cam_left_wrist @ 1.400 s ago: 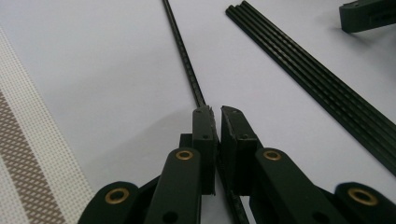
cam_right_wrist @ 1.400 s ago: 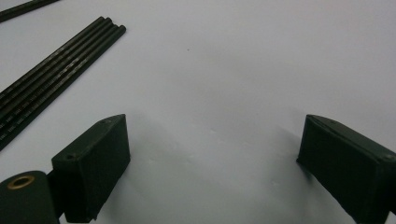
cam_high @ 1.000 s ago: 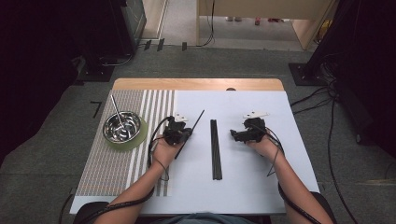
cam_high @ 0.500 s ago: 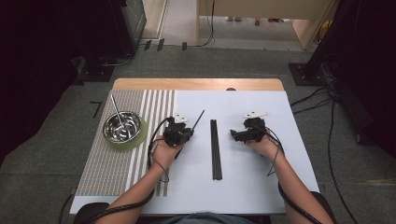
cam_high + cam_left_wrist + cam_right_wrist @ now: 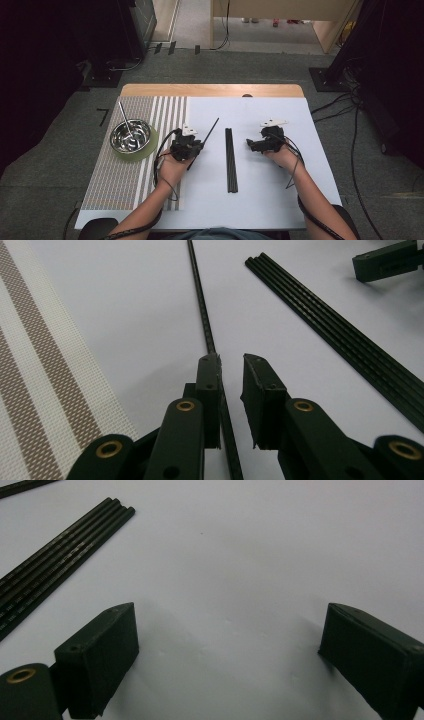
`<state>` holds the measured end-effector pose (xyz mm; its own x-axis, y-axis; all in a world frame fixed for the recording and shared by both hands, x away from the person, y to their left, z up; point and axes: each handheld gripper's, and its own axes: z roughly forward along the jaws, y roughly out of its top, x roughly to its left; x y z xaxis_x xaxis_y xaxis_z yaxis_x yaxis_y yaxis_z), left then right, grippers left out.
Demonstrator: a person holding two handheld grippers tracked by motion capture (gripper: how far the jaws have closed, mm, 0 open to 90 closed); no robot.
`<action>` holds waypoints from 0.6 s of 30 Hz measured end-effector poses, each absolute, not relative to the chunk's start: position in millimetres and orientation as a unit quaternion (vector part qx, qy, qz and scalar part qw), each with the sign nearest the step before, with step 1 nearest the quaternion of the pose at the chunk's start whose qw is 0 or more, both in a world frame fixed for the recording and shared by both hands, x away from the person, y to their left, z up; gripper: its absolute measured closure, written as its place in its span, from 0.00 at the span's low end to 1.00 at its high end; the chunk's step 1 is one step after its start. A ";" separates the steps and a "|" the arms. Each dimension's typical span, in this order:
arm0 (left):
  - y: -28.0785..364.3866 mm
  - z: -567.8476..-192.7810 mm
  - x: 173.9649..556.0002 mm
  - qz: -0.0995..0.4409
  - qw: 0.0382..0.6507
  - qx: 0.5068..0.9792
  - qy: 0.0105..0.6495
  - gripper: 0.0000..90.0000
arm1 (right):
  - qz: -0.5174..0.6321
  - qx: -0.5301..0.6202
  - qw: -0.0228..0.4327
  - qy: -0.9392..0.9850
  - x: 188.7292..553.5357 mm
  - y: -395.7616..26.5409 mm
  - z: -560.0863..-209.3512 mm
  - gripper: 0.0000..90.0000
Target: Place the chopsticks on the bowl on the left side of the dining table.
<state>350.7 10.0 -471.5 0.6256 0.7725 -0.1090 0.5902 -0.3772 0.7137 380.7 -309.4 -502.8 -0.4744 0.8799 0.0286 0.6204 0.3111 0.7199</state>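
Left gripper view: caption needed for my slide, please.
Left gripper, jaws slightly parted, over a single black chopstick.

A fixed camera looks down and forward over the whole desk [image 5: 280, 200] from above, while each gripper camera rides low, close to the surface, both sharing the bundle of black rods [image 5: 230, 160] [image 5: 340, 335] [image 5: 55, 547].

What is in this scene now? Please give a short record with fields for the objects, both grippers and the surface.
surface: white table with a striped mat on its left part
bowl: metal bowl on the mat, a thin rod resting in it
loose chopstick: single black chopstick between the left gripper jaws, which have just been opening, pads not pressing it
chopstick bundle: chopstick bundle lying at table centre
right gripper: right gripper open, nothing between its jaws
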 end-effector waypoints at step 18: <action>6.8 -486.9 343.9 0.133 0.351 0.826 0.421 0.95 | 0.343 0.477 0.189 0.787 380.7 -309.3 -502.8 0.09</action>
